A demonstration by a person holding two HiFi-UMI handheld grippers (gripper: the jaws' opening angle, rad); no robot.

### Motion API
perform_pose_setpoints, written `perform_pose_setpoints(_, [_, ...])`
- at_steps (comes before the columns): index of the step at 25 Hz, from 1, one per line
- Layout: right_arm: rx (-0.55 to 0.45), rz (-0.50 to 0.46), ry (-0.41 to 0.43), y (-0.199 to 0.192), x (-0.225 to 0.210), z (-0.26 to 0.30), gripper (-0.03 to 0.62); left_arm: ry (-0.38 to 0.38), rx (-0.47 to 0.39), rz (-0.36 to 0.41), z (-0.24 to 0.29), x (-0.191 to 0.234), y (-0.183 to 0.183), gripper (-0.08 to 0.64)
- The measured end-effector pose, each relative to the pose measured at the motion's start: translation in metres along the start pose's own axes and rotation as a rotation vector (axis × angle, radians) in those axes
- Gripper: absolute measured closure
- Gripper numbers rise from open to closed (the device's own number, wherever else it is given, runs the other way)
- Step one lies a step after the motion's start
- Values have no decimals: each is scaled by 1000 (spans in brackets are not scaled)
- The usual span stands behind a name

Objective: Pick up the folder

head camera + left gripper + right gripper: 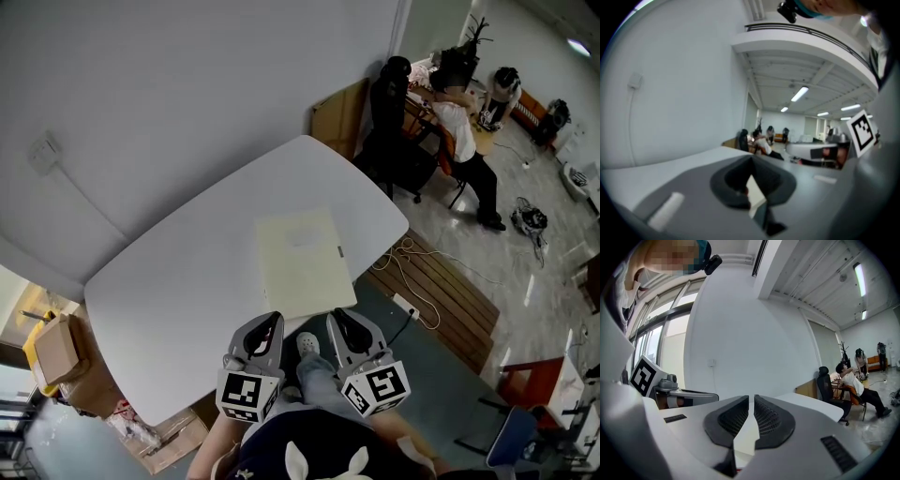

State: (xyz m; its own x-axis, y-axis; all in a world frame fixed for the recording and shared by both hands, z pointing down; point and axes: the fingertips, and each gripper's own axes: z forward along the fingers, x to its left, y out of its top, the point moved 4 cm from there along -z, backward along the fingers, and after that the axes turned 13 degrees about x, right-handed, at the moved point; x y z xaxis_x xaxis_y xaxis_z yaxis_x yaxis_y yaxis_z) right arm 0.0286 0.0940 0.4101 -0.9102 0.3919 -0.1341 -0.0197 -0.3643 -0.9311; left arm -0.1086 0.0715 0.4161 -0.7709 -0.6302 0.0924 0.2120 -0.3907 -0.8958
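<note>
Head view: pale folder (302, 262) lies on white table (169, 281).

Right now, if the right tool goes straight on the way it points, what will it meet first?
Probably the folder on the table: the right tool, shut, points at its near edge. Depth is hard to judge.

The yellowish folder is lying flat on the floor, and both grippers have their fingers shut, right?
Not quite. The flat pale yellow rectangular folder lies on the white rounded table instead, as the head view shows. The left gripper and right gripper do have their fingers shut.
</note>
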Motion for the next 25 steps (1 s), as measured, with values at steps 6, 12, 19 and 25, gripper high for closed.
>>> perform_pose_setpoints(6, [28, 6, 24, 2, -18, 26, 577, 12, 20, -9, 25, 11, 4, 565])
perform_pose_setpoints(12, [48, 28, 56, 7, -32, 51, 577, 18, 25, -28, 45, 22, 9, 565])
perform_pose_setpoints(19, [71, 31, 73, 9, -48, 70, 577, 27, 29, -46, 65, 32, 15, 565])
perform_pose_setpoints(25, [99, 33, 86, 8, -65, 87, 570, 49, 51, -59, 84, 40, 17, 549])
